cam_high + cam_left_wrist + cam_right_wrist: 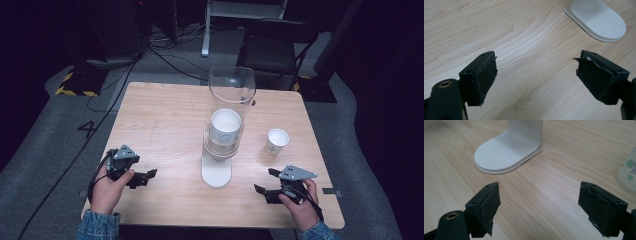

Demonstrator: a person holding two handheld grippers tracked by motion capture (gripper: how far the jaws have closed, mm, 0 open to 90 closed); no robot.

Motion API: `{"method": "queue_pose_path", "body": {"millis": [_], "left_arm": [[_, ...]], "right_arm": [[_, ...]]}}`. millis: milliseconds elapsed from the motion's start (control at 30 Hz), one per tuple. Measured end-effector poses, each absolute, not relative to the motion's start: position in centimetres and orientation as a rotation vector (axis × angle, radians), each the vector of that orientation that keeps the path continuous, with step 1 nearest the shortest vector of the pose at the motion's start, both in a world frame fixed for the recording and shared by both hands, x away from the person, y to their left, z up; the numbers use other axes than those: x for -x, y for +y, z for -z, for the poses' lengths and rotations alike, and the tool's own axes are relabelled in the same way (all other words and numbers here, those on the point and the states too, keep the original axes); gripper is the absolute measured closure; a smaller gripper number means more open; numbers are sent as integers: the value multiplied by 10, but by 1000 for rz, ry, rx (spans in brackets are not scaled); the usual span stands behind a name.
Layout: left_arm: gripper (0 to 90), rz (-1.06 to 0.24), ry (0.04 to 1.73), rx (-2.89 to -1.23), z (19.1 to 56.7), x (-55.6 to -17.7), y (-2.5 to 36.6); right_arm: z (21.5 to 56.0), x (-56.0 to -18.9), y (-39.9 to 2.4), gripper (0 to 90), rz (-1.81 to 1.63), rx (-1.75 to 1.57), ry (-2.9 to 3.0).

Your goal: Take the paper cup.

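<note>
Cup (276, 140) beside, outside right jaws.

Denim sleeves; blk tongs (146, 177) w/ grey plates, cables

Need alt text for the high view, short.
A person's two hands hold the left gripper and right gripper, both open and empty, low over a wooden table, either side of a clear cup dispenser on a white base. A paper cup stands upright to its right.
</note>
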State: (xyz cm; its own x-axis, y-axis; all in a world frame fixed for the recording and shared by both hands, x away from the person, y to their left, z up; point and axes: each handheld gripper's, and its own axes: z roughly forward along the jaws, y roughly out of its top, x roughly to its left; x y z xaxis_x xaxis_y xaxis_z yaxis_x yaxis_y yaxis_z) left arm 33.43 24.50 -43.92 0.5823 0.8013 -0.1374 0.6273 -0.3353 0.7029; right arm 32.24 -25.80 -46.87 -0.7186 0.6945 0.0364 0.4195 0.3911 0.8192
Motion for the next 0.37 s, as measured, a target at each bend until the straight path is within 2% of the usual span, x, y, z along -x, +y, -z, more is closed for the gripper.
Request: {"method": "queue_pose_path", "body": {"millis": [367], "left_arm": [[166, -291, 1142, -2080, 441, -335, 244]], "right_arm": [[479, -328, -256, 166, -1225, -918, 2370]]}}
